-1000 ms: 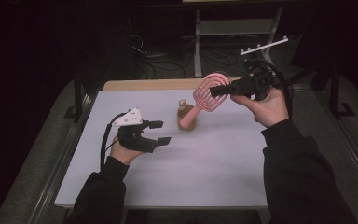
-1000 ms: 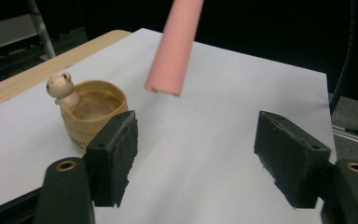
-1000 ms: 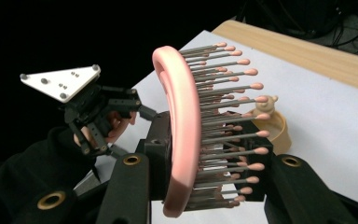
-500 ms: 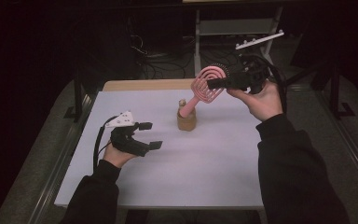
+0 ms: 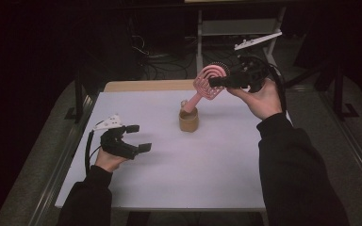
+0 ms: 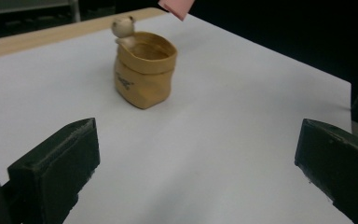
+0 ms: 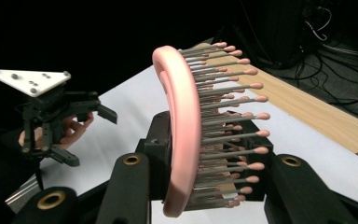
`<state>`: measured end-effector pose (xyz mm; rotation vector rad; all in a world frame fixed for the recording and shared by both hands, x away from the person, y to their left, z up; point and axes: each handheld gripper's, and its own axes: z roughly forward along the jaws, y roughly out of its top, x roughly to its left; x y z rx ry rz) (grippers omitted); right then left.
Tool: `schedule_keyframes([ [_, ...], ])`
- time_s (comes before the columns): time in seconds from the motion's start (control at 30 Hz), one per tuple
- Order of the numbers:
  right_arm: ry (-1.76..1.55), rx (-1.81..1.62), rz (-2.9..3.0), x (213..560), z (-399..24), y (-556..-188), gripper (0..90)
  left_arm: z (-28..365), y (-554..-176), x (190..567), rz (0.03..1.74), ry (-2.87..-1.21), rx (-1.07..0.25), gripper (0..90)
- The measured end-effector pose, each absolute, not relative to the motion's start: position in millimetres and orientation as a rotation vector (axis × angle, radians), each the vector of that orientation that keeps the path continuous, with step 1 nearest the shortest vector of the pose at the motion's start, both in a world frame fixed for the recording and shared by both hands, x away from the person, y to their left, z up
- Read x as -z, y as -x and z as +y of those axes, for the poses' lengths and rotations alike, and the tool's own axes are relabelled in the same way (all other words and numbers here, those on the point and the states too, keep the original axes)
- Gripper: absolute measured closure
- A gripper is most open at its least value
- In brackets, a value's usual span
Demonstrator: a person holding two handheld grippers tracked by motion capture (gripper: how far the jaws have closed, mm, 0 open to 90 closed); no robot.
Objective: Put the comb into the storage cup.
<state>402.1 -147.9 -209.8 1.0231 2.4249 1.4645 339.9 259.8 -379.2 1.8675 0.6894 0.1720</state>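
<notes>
White worktop (image 5: pixel 169 188) lies bare along its near edge, where your sleeves come in. Near its left edge, your left gripper (image 5: pixel 135 137) hangs low over the surface with nothing in it; its fingers (image 6: pixel 56 163) have just been opening and now stand wide, aimed at the tan pouch (image 6: pixel 144 70).

That pouch (image 5: pixel 188 120) sits upright toward the far edge, about midway between left and right, its mouth open and a small pale bear figure (image 6: pixel 122 25) at the rim. It looks soft-sided, so I judge it could tip or slide under a sideways push.

Farther off, above the far right part of the worktop, your right gripper (image 5: pixel 217 81) holds the pink hairbrush (image 5: pixel 210 80) by its head, fingers clamped tight on it. In the right gripper view the brush's curved frame (image 7: pixel 179 140) stands on edge between the fingers, bristles pointing off to one side. The handle slants down to the pouch, its tip at the mouth; whether it is already inside I cannot tell.

To do this well, bring the left fingers around the pouch and steady it before you lower the brush. Feed the handle straight down the middle of the opening, away from the bear. Let go only once the brush leans settled against the rim.
</notes>
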Motion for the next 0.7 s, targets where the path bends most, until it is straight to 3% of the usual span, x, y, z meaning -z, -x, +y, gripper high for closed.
schedule_keyframes([
  [0.7,-1.072,-1.396,2.44,232.3,-134.7,-423.4,61.8,319.4,-322.7,398.4,0.819,-1.772,-0.33,0.0],
])
